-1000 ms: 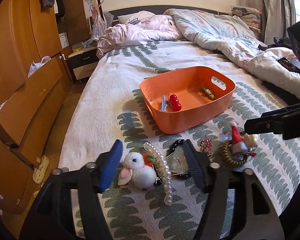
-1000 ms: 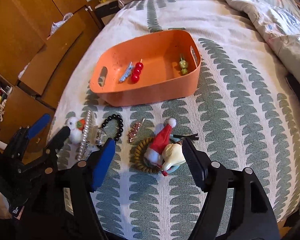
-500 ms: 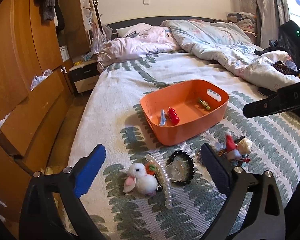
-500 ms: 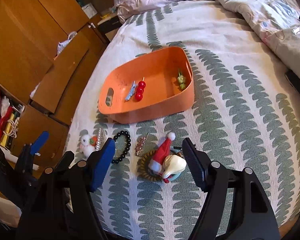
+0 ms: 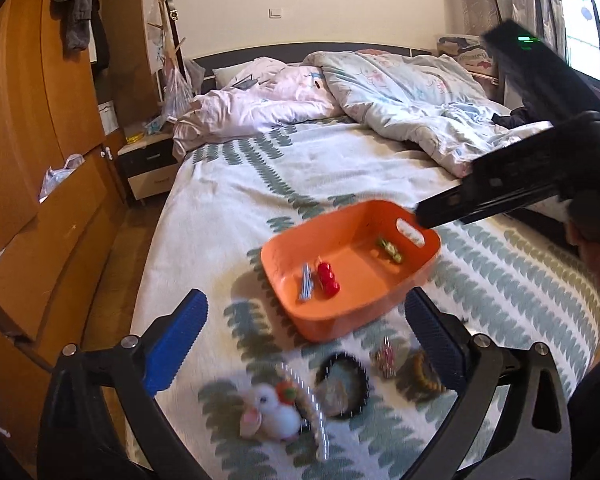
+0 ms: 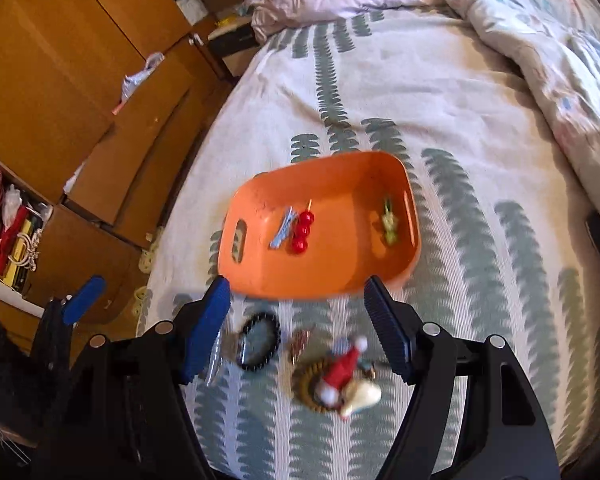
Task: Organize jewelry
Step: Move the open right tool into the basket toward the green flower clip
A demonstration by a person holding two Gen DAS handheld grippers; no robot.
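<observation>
Two grippers raised over the bed (image 5: 228, 184), neither grasping anything. Left gripper (image 5: 318, 344) spread to its widest, jaws opening, nothing between the blue pads (image 5: 176, 344); below it on the leaf-print cover, blurred: white bunny clip (image 5: 272, 410), pearl clip (image 5: 314, 408) touching it, black bead bracelet (image 5: 342, 386), small pink hairpin (image 5: 384, 356), brown bead bracelet (image 5: 422, 372) just beside the right pad. Right gripper (image 6: 296, 318) released too, jaws well apart and empty, hanging above the same row of pieces: black bead bracelet at left, pink hairpin in the middle, santa clip (image 6: 340, 374) lying on the brown bracelet, cream shell-shaped piece (image 6: 360, 396) touching it. Just beyond the row, orange tray (image 6: 256, 276) on the cover, holding a blue hair clip (image 6: 282, 232), red ball clip (image 6: 302, 232) right beside it, and a green clip (image 6: 389, 224) apart at the far end by the handle slot. Wooden wardrobe (image 5: 28, 152) along the bed's left side.
</observation>
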